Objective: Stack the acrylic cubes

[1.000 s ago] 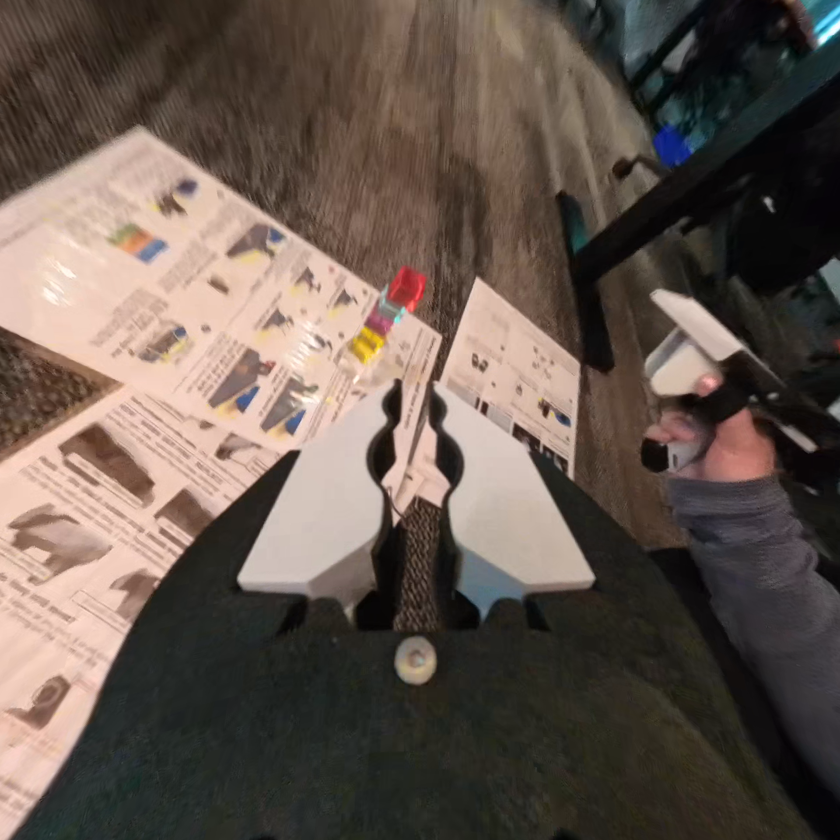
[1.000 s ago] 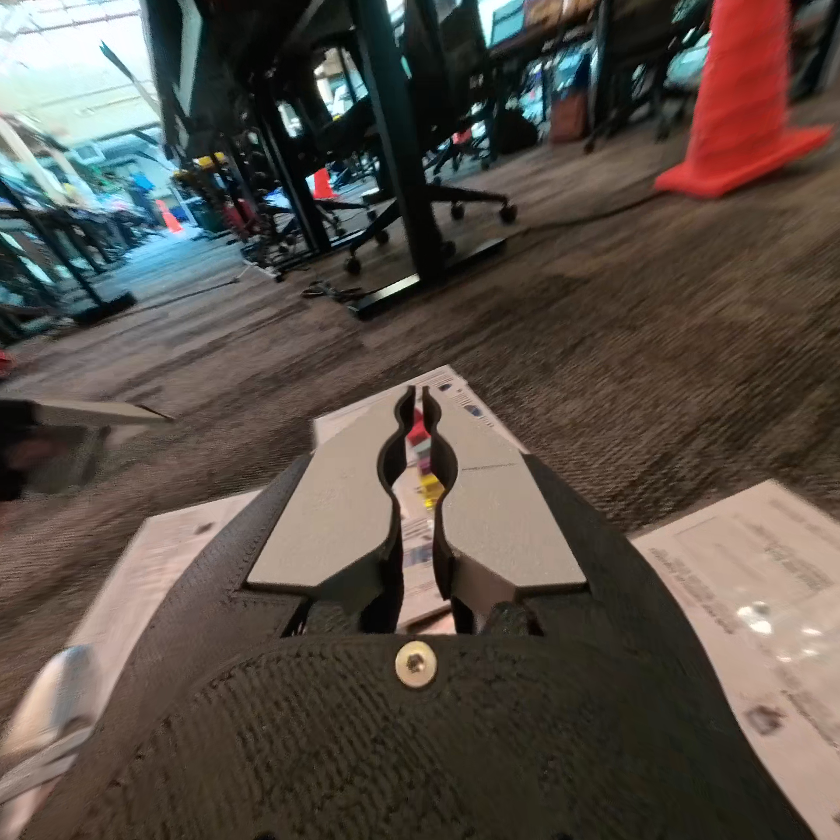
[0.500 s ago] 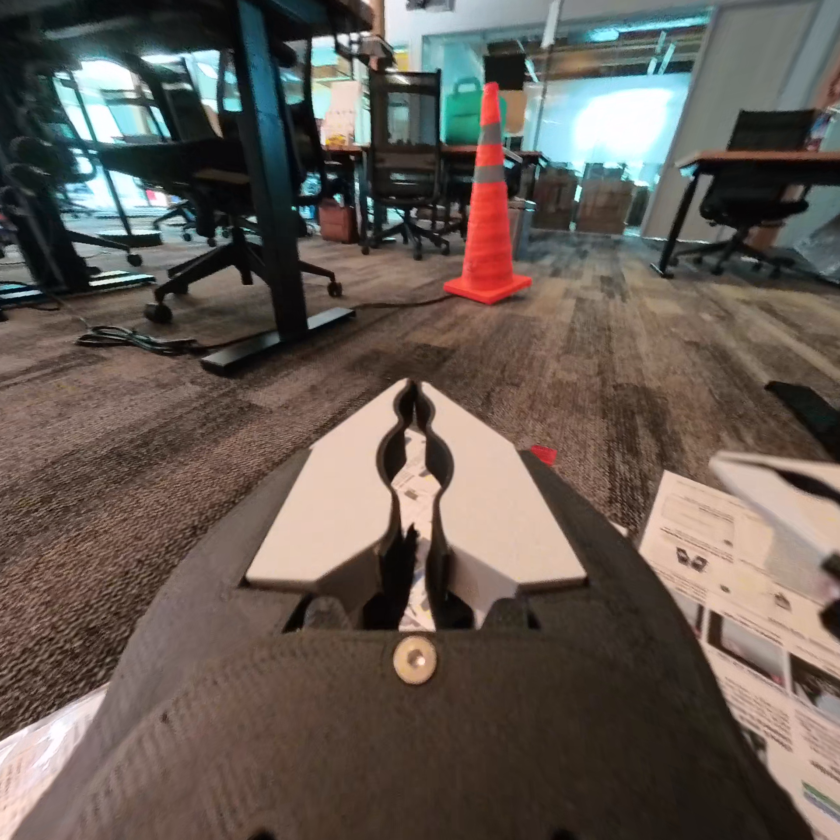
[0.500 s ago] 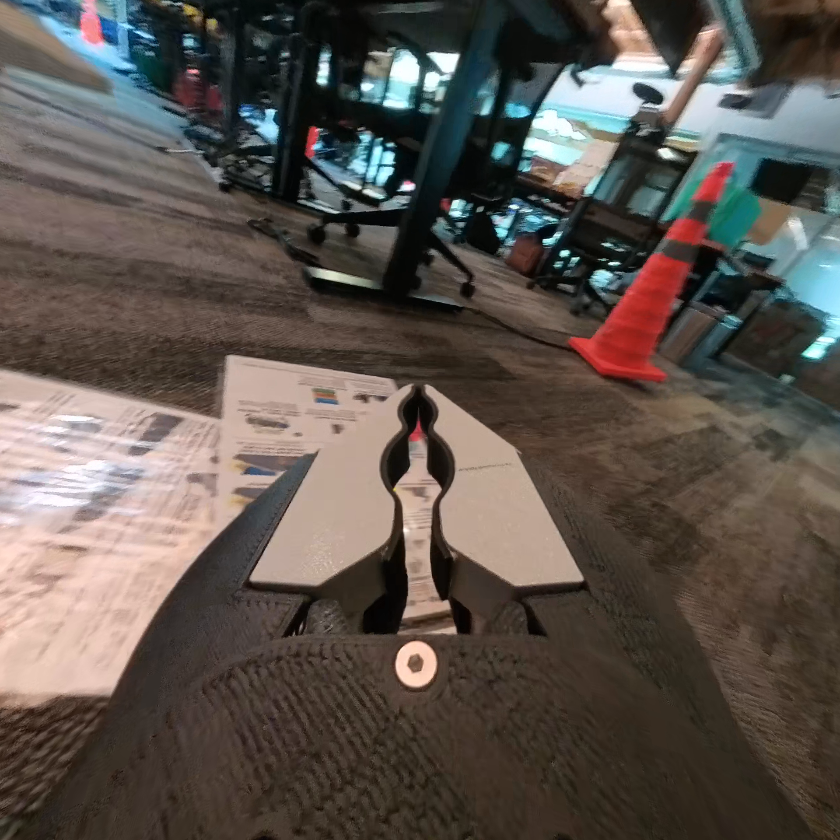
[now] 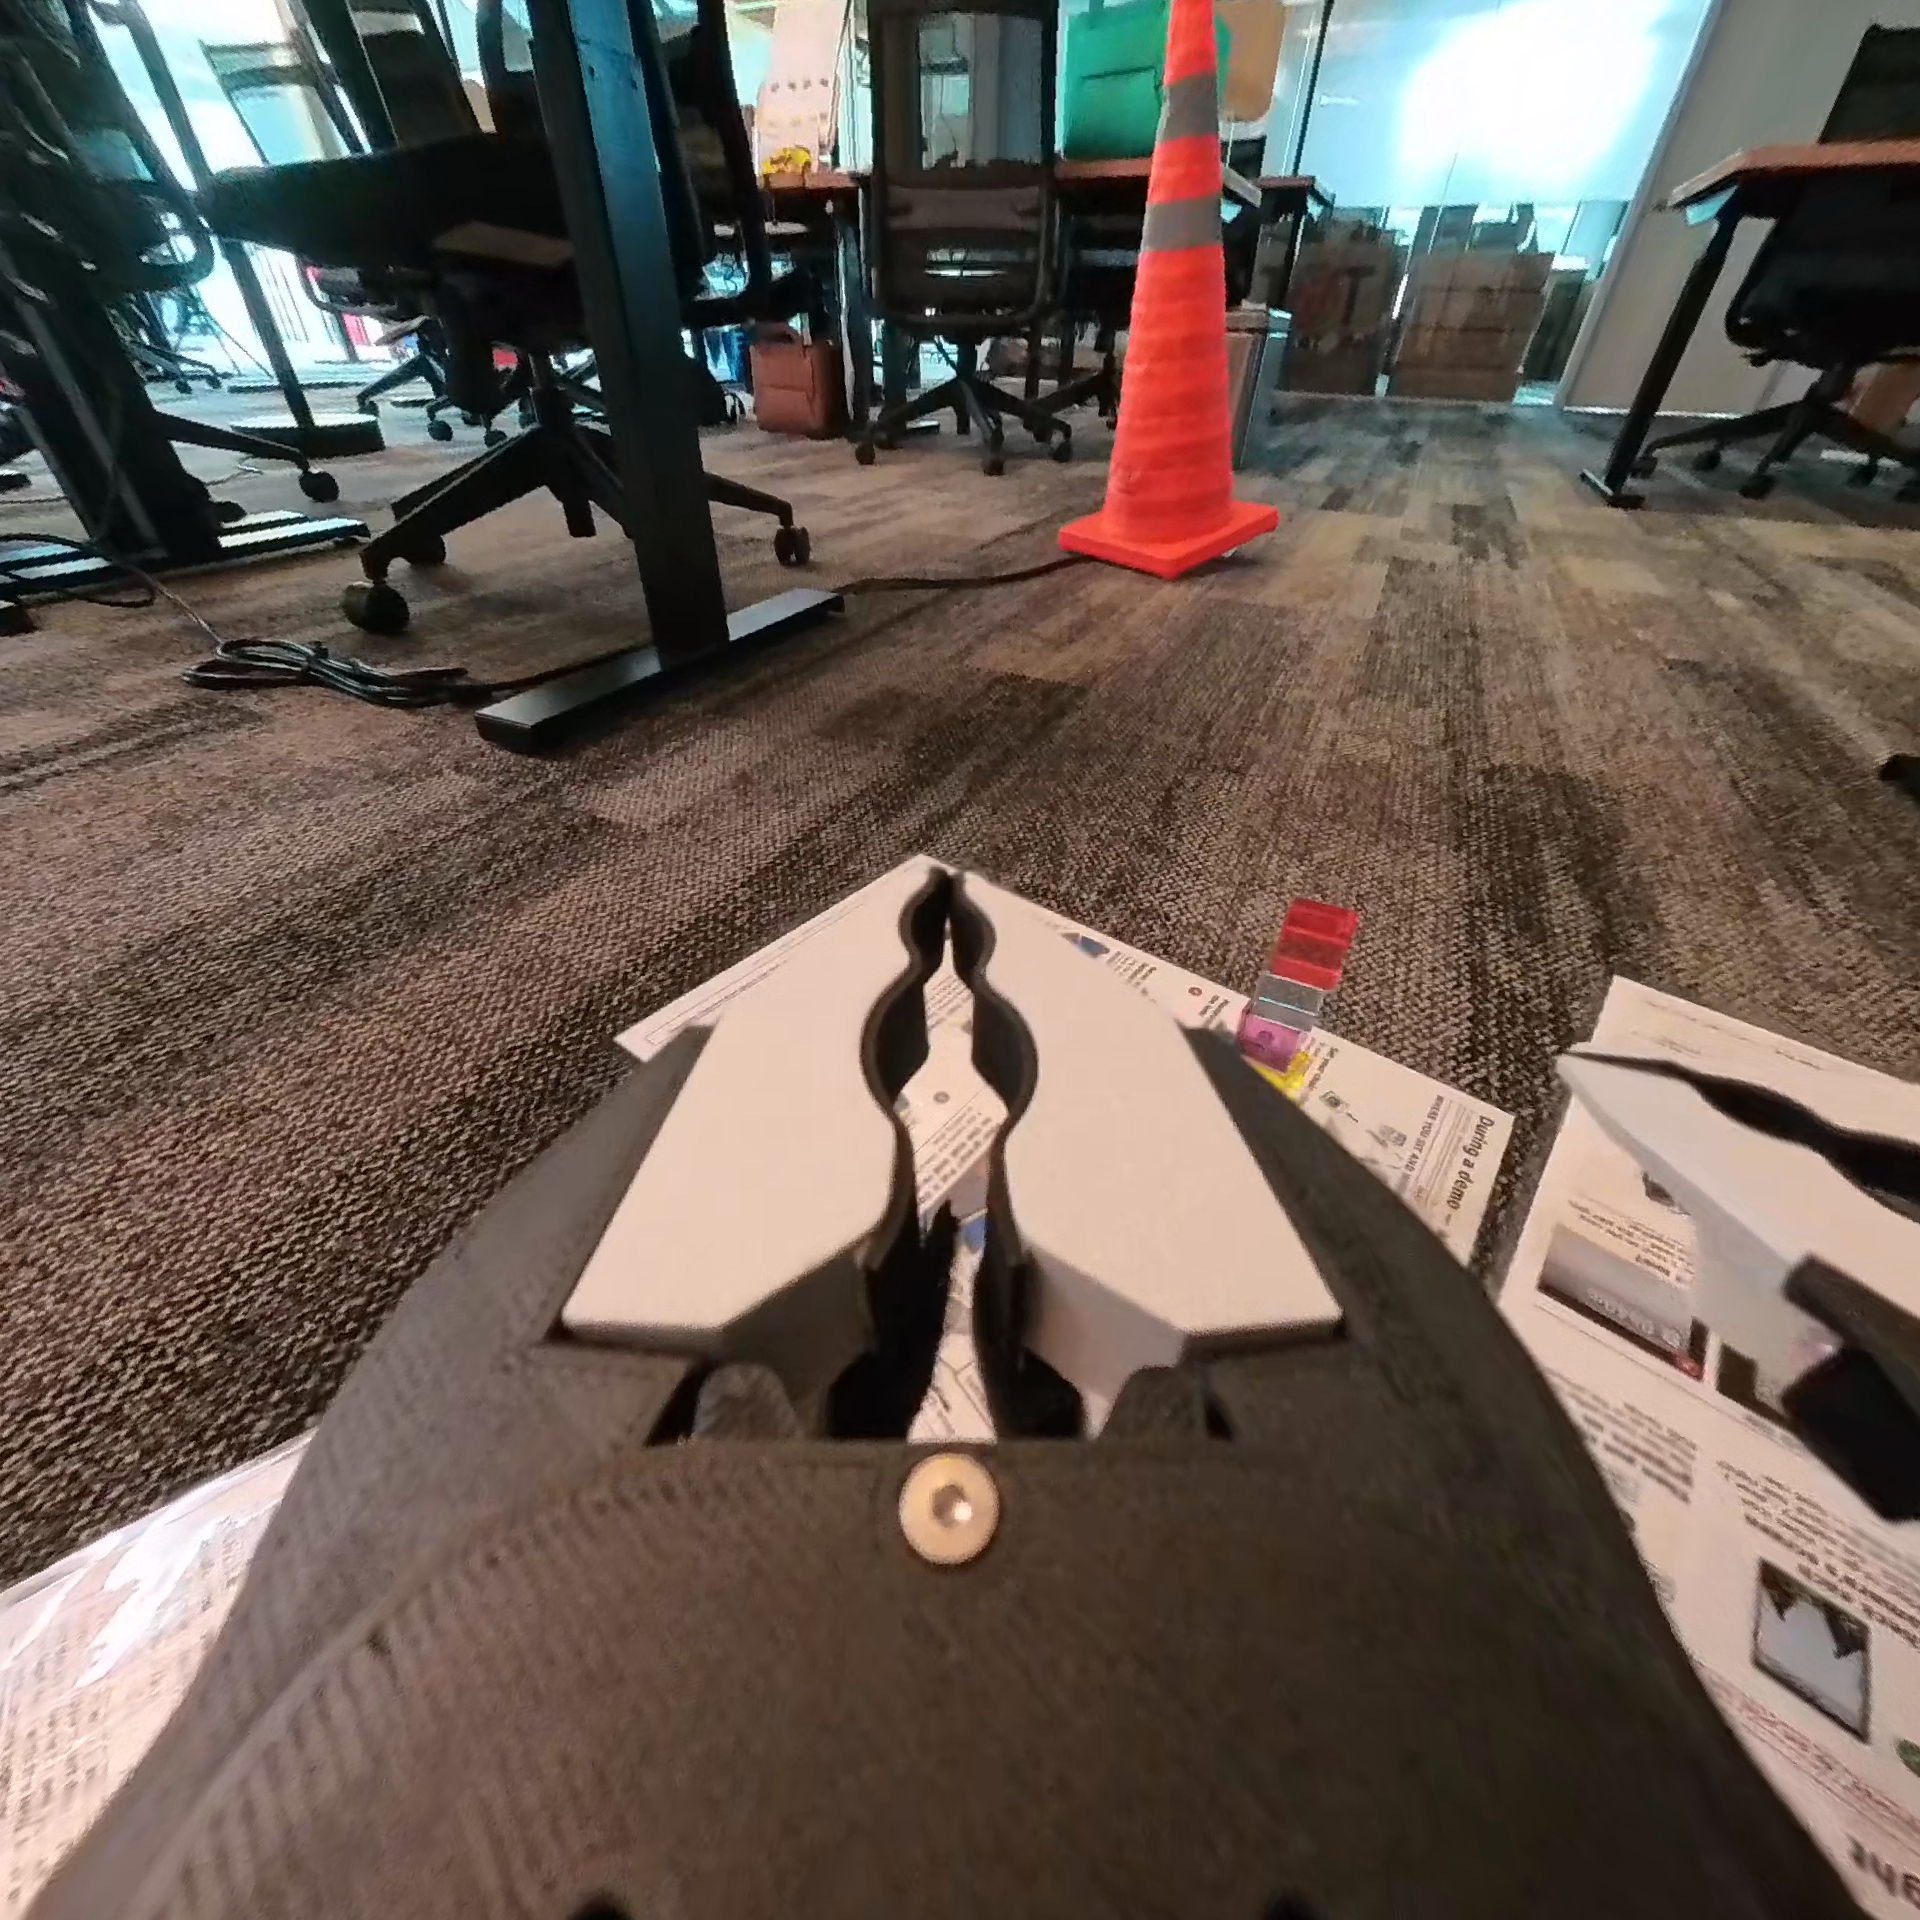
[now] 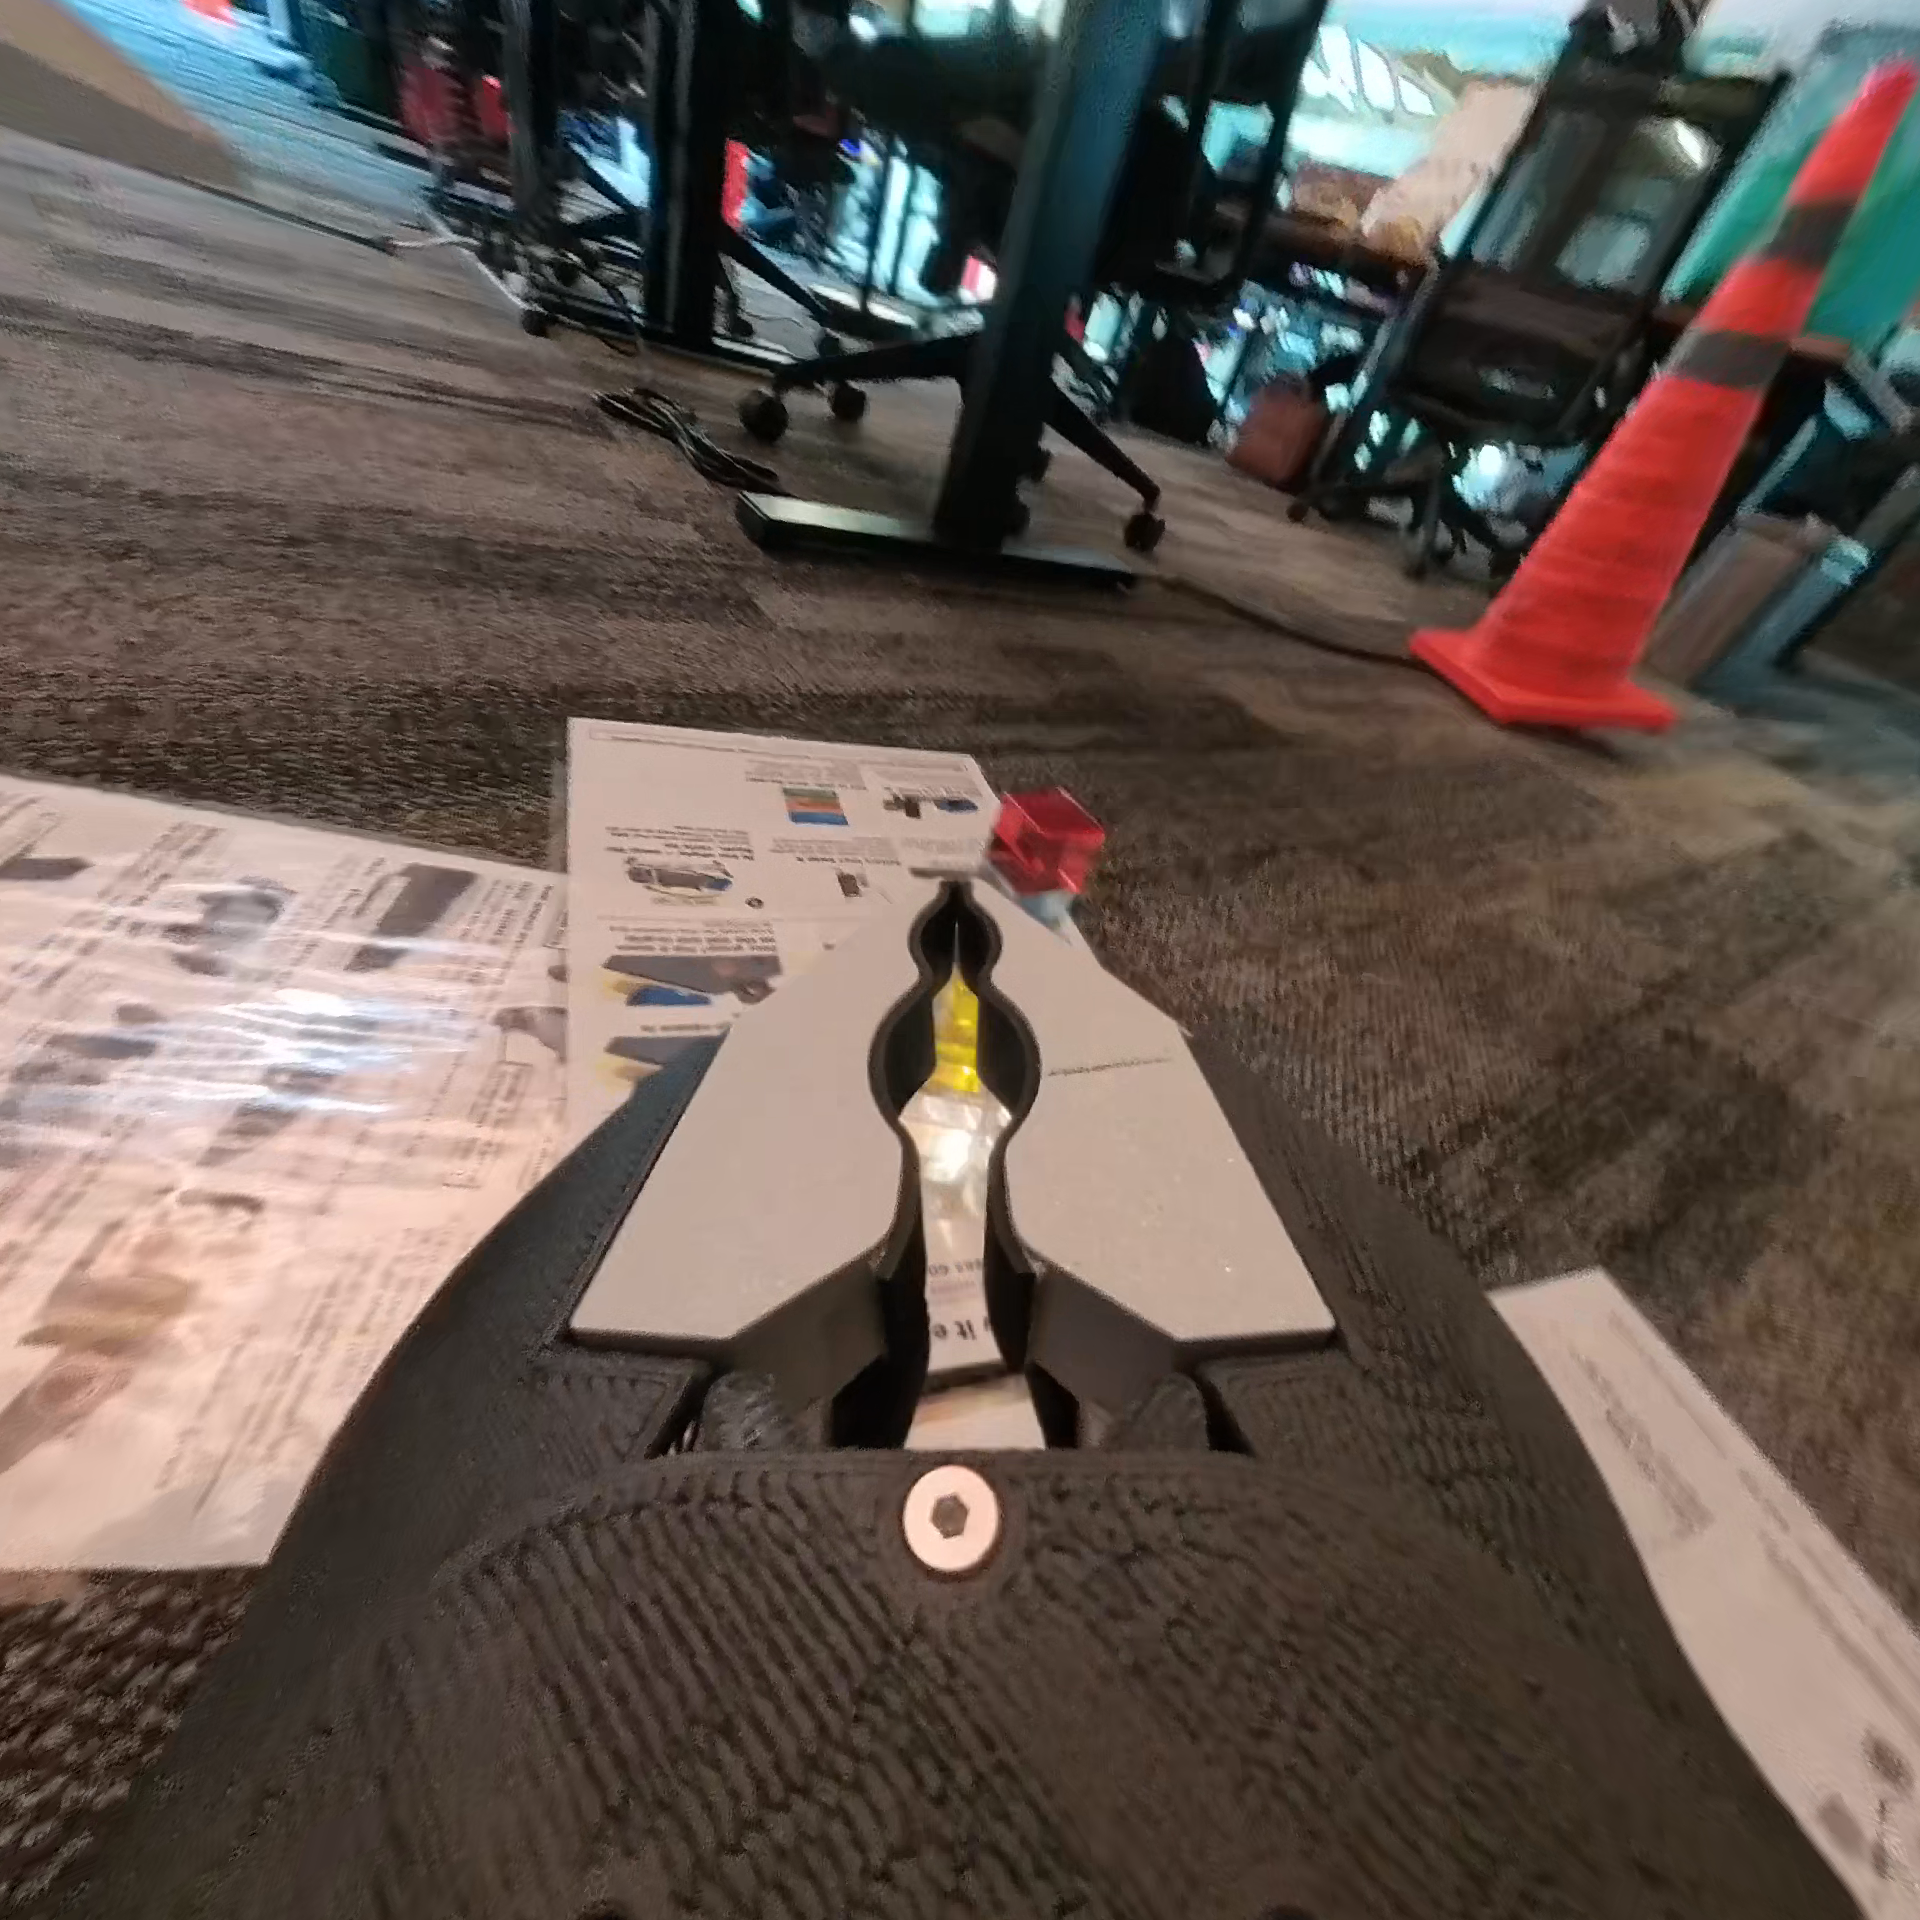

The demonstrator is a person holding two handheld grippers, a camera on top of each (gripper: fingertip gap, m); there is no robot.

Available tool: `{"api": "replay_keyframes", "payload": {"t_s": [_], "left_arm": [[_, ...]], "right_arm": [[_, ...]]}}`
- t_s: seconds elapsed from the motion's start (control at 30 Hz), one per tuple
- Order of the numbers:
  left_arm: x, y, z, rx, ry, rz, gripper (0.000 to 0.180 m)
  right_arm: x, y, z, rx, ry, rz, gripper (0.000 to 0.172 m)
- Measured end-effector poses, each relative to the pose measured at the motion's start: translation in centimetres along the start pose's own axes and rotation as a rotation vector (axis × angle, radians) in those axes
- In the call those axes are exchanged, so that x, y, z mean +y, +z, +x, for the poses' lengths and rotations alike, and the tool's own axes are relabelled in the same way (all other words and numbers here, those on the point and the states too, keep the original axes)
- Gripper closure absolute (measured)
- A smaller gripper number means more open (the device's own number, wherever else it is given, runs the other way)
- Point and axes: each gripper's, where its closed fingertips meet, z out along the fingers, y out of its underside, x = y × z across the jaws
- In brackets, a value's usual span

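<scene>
**Carpet-level view: both grippers closed, cube stack standing free**

Grey-brown office carpet (image 5: 416, 935) fills both views, with a black desk leg (image 5: 644, 416), wheeled office chairs (image 5: 966, 260) and an orange traffic cone with grey bands (image 5: 1169, 343) behind. White printed paper sheets (image 5: 1403, 1132) lie flat on the carpet in the foreground.

The left wrist view has changed most. A second ago it looked steeply down onto the sheets, and now it looks nearly level across the floor. The left gripper (image 5: 951, 883) showed a thin slit between its grey fingers then. Now the tips are pressed together with nothing between them — only paper shows through the wavy cut-outs further back.

The right gripper (image 6: 954, 899) is closed tip to tip as well, and empty, as it has been throughout. It also appears at the right edge of the left view, low over a sheet.

A small stack of translucent plastic cubes (image 5: 1294, 997), red on top, then clear, magenta and yellow, stands upright near the edge of a sheet. It is just right of the left gripper and touched by neither gripper. From the right wrist it lies just beyond the closed tips. The red cube (image 6: 1044, 842) shows just right of them and the yellow one through the finger cut-out — that view is blurred.
</scene>
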Motion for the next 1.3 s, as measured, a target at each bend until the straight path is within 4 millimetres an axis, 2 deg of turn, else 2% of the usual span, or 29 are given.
{"api": "replay_keyframes", "payload": {"t_s": [0.07,0.13,0.3,0.4,0.5,0.6,0.7,0.77,0.83,0.87,0.9,0.93,0.97,1.1,1.2,1.3], "left_arm": [[-0.7,-0.1,-0.6,-0.015,-0.009,0.012,0.18],[-2.2,-0.6,-1.3,-0.032,-0.024,0.06,0.18],[-5.1,-1.7,-3.4,-0.081,-0.029,0.147,0.18],[-5.3,-1.6,-4.4,-0.104,-0.016,0.144,0.18],[-4.9,-1.1,-4.8,-0.108,-0.034,0.129,0.18],[-4.5,-0.7,-5.1,-0.107,-0.067,0.116,0.18],[-4.4,-0.6,-5.4,-0.106,-0.099,0.111,0.18],[-4.3,-0.6,-5.7,-0.11,-0.112,0.109,0.18],[-4.3,-0.7,-6.2,-0.12,-0.114,0.11,0.18],[-4.4,-0.7,-6.4,-0.127,-0.115,0.112,0.18],[-4.5,-0.8,-6.7,-0.133,-0.116,0.115,0.18],[-4.7,-0.9,-7.1,-0.14,-0.116,0.119,0.18],[-4.9,-1.1,-7.5,-0.151,-0.113,0.125,0.18],[-5.7,-2.1,-9.4,-0.195,-0.147,0.158,0.18],[-6.1,-2.7,-10.6,-0.215,-0.191,0.177,0.18],[-6.5,-3.3,-11.5,-0.236,-0.212,0.195,0.18]], "right_arm": [[1.9,1.0,1.7,0.044,0.066,-0.051,0.172],[4.1,2.3,3.0,0.065,0.12,-0.1,0.172],[9.4,6.8,6.1,0.073,0.314,-0.183,0.172],[12.4,9.0,6.3,0.009,0.422,-0.251,0.172],[15.2,10.2,5.7,-0.038,0.484,-0.312,0.172],[16.9,11.2,4.7,-0.064,0.498,-0.359,0.172],[16.3,12.7,4.3,-0.084,0.482,-0.354,0.172],[16.7,13.3,3.3,-0.116,0.437,-0.407,0.172],[15.3,13.2,-0.5,-0.35,0.436,-0.367,0.172],[13.9,12.3,-3.2,-0.535,0.424,-0.321,0.172],[13.2,11.3,-5.0,-0.654,0.382,-0.299,0.172],[13.1,10.8,-5.6,-0.678,0.326,-0.297,0.172],[12.8,10.7,-5.5,-0.667,0.302,-0.286,0.172],[11.2,9.9,-3.9,-0.615,0.402,-0.252,0.172],[10.5,8.8,-2.8,-0.571,0.39,-0.254,0.172],[9.0,8.4,-0.4,-0.439,0.354,-0.242,0.172]]}}
